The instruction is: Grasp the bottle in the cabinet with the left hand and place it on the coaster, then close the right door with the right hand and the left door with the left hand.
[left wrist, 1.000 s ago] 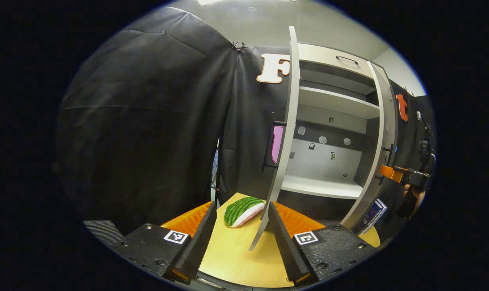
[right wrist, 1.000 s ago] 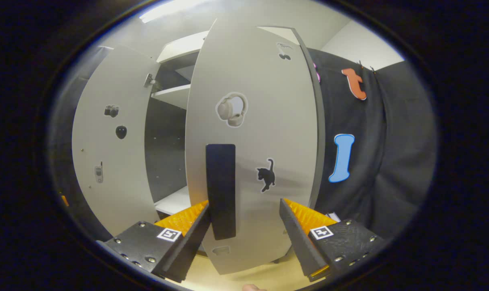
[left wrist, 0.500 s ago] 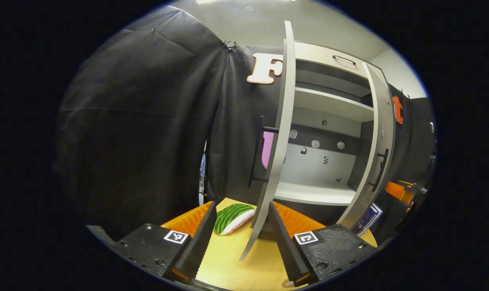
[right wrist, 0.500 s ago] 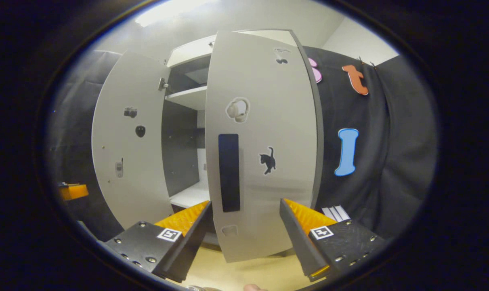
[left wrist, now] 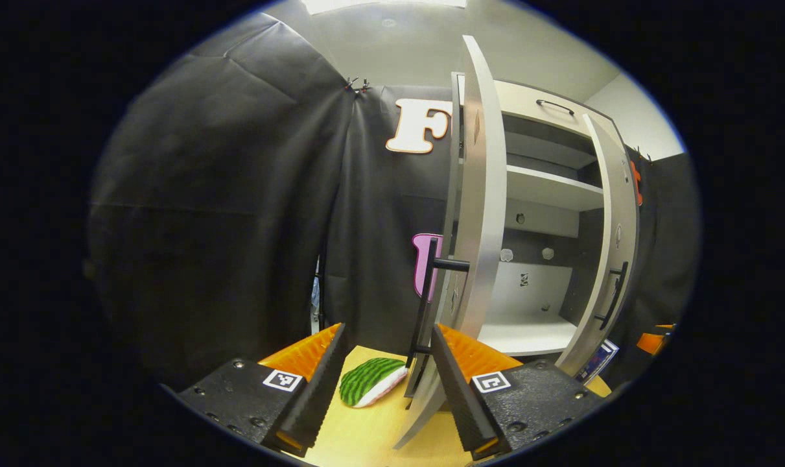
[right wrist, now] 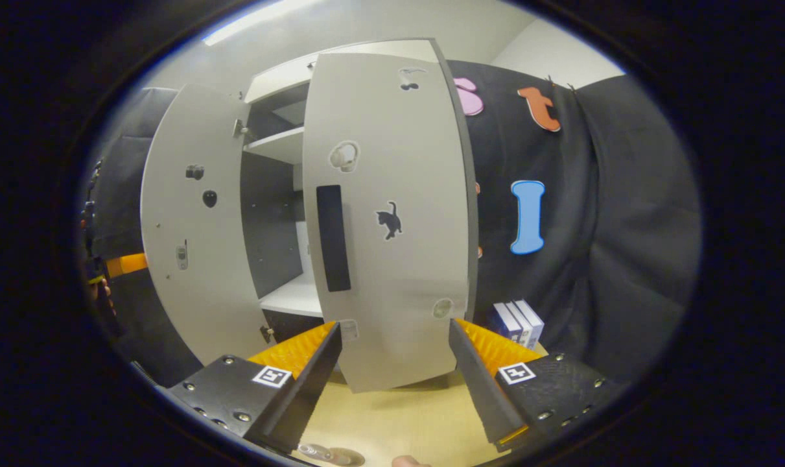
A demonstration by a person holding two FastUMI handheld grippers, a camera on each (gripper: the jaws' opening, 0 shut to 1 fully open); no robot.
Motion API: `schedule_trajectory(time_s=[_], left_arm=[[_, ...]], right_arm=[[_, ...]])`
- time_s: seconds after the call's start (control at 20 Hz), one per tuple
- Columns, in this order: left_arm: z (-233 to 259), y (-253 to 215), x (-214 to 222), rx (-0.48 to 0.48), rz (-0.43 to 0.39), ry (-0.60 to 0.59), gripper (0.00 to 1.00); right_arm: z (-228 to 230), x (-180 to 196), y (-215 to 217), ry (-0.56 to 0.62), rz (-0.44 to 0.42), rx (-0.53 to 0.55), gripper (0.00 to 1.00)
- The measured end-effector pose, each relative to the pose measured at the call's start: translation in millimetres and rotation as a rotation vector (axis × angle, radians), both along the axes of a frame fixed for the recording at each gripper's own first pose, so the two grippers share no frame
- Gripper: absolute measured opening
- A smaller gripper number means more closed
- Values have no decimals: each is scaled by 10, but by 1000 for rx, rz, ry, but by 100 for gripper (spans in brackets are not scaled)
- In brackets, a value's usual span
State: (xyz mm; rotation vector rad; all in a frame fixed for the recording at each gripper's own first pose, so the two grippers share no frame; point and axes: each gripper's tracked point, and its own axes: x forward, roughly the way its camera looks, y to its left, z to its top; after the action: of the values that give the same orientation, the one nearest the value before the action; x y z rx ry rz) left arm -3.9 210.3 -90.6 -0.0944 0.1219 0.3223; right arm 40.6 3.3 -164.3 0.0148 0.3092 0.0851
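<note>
The grey cabinet's left door (left wrist: pixel 480 214) stands edge-on just ahead of my left gripper (left wrist: pixel 387 329). That gripper is open, and the door's black handle (left wrist: pixel 428 305) and lower edge rise between its fingers. The right door (right wrist: pixel 386 214), with its black handle (right wrist: pixel 332 237), hangs ajar in front of my right gripper (right wrist: pixel 395 324), which is open with nothing in it and a little back from the door. The left door (right wrist: pixel 185 227) is swung wide, and bare shelves (left wrist: pixel 528 334) show between the doors. A small clear object (right wrist: pixel 314 451) that I cannot identify sits at the table's near edge.
A watermelon-patterned piece (left wrist: pixel 366 381) lies on the wooden table (left wrist: pixel 366 428) beside the left door. Several boxes (right wrist: pixel 516 321) stand to the right of the cabinet. A hand and the other gripper (right wrist: pixel 125 264) show beyond the left door.
My right gripper has backed away from the right door, whose handle no longer sits between its fingers. My left gripper has moved round to the left door's outer side, so that door's handle now sits between its fingers.
</note>
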Motion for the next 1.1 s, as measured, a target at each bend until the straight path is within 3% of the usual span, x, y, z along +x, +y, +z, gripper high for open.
schedule_trajectory(time_s=[0.3,0.5,0.55,0.6,0.65,0.75,0.8,1.1], left_arm=[[183,-110,38,-40,-80,-68,79],[194,-174,43,-3,-112,-46,78],[196,-210,54,1,-128,-41,72],[208,-294,74,-3,-148,-42,78],[199,-401,107,-11,-170,-40,70],[189,-583,173,-32,-215,-44,70],[184,-688,218,-41,-238,-47,76],[128,-1250,570,-29,-341,-41,76]], right_arm=[[-129,-109,-99,27,-33,26,100],[-114,-108,-137,18,-34,43,100],[-106,-105,-139,16,-34,45,100],[-93,-101,-144,14,-32,50,100],[-75,-95,-141,14,-29,58,100],[-22,-79,-140,3,-22,67,100],[0,-72,-161,-3,-22,66,100],[136,-102,-435,-33,-67,68,100]])
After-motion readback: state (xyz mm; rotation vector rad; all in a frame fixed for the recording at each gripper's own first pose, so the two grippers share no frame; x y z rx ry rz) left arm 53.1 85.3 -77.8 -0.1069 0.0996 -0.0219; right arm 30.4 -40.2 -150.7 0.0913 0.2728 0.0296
